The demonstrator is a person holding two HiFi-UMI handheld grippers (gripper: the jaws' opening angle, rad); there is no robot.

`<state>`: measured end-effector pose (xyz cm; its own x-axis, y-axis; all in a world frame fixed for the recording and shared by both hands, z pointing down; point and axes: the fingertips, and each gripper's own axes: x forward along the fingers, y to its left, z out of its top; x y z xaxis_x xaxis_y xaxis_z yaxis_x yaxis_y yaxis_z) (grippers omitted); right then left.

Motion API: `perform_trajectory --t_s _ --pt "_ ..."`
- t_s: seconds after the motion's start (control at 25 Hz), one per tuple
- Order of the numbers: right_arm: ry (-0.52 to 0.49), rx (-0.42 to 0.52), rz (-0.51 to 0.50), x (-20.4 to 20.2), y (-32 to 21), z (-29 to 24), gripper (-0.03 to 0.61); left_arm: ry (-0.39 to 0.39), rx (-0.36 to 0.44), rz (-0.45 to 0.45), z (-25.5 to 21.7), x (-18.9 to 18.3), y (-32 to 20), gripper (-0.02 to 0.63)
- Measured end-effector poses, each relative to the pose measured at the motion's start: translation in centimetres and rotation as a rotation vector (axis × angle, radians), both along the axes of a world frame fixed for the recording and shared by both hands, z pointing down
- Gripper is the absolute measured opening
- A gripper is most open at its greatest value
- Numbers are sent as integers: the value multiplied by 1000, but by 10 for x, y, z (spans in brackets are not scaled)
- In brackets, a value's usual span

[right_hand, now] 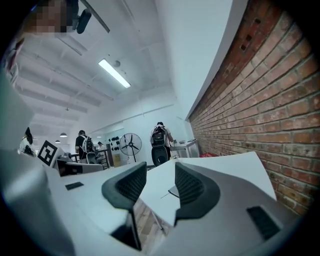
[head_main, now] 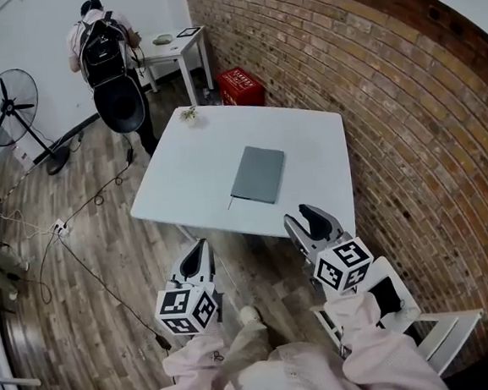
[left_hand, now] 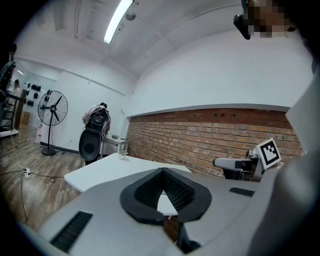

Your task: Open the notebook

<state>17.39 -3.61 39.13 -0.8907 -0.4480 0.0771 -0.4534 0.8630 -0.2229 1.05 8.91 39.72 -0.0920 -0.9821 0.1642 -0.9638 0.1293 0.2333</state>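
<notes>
Pale sleeves [head_main: 327, 369] fill the near edge of the head view. Just beyond them both grippers hang short of the tabletop [head_main: 192, 186], over the wood floor [head_main: 104, 245]. On the left gripper [head_main: 199, 246] the fingers [left_hand: 177, 189] meet at the tips with nothing between them. On the right gripper [head_main: 307, 218] the fingers [right_hand: 189, 187] stand wide apart and empty.

Farther on, the grey notebook [head_main: 257, 174] lies closed and flat, right of the tabletop's middle and well apart from both grippers. I judge this to be the approach, with nothing touched yet. Next, one gripper needs to reach the cover's free edge and lift it, likely while the other steadies the book; which edge is the spine I cannot tell.

Only the head view shows the whole cover. The right gripper view catches just a sliver of it between its fingers, but it adds a fan [right_hand: 131, 145] far off. The left gripper view shows the right gripper's marker cube [left_hand: 270, 152].
</notes>
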Motion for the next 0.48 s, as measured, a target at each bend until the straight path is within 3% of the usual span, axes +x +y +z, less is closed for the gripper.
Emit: perform_trajectory --t_s 0.2,0.48 --pt "19 -12 -12 -40 -22 9 160 11 -12 19 6 -38 -32 -6" --pt "20 -36 19 -63 -49 19 160 28 -41 78 21 -63 -68 -6"
